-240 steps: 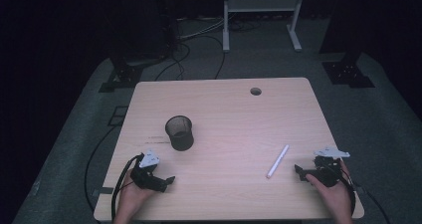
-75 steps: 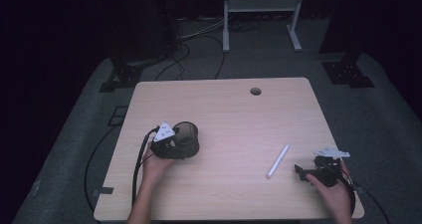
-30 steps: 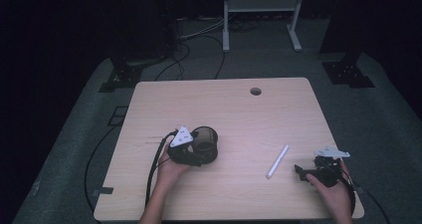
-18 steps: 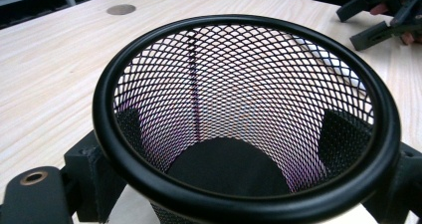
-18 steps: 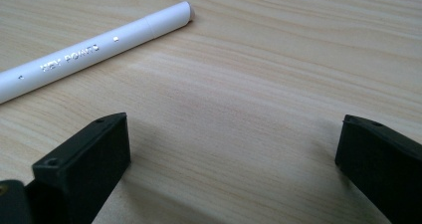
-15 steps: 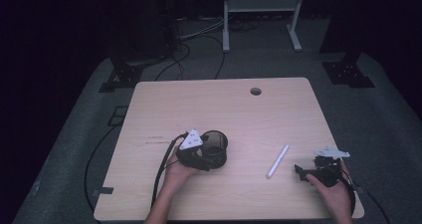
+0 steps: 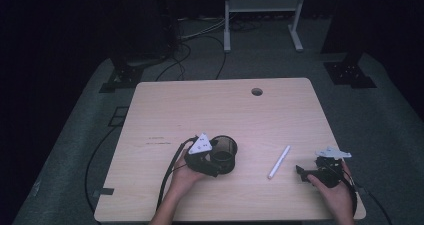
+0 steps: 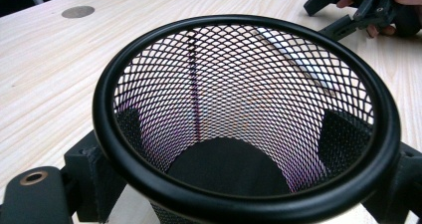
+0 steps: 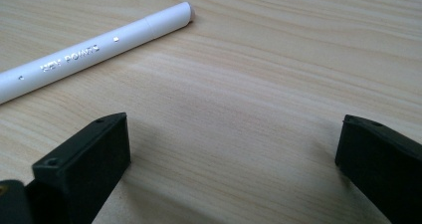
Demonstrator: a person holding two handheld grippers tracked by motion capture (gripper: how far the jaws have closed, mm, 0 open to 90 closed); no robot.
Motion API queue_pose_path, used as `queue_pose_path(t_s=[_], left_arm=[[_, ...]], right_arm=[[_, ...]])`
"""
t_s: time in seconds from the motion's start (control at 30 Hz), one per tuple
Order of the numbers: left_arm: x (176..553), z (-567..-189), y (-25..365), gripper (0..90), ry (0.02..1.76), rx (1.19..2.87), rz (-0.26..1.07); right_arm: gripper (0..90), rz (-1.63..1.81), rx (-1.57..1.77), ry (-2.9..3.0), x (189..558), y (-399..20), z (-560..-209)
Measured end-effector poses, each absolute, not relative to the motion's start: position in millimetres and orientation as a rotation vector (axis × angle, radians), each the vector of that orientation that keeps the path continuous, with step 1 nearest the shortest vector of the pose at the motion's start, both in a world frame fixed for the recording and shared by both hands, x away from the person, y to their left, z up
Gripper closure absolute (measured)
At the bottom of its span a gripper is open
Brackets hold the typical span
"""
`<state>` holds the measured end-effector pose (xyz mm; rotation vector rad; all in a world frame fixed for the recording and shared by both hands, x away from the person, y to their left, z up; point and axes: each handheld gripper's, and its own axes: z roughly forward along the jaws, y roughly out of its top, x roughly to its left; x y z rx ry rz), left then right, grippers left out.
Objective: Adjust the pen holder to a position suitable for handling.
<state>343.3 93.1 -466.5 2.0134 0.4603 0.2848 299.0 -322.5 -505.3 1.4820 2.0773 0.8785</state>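
Black wire-mesh cup (image 8: 239,109), metal by the look, with a smooth, faintly glossy rim. Pale wood-grain table (image 7: 200,110), matt. White pen (image 9: 89,47), smooth plastic, slight sheen, silvery lettering. Matt black plastic on right gripper (image 9: 234,159), edges a little rough.

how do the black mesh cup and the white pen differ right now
The black wire-mesh cup is dark, round and see-through; the white plastic pen is pale, slim and solid.

The cup stands upright on its base; the pen lies flat.

The cup is clamped between the jaws of the left gripper; the pen lies free, in front of the open right gripper.

Both rest on the light wooden table.
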Motion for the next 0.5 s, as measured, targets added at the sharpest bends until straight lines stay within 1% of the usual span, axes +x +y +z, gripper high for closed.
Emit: queue_pose_path(t_s=[0.5], left_arm=[[339.0, -471.5, 82.7, 9.6, 0.428, 2.036, 0.262]], right_arm=[[0.1, 0.878, 1.482, 2.077, 299.0, -322.5, -505.3]])
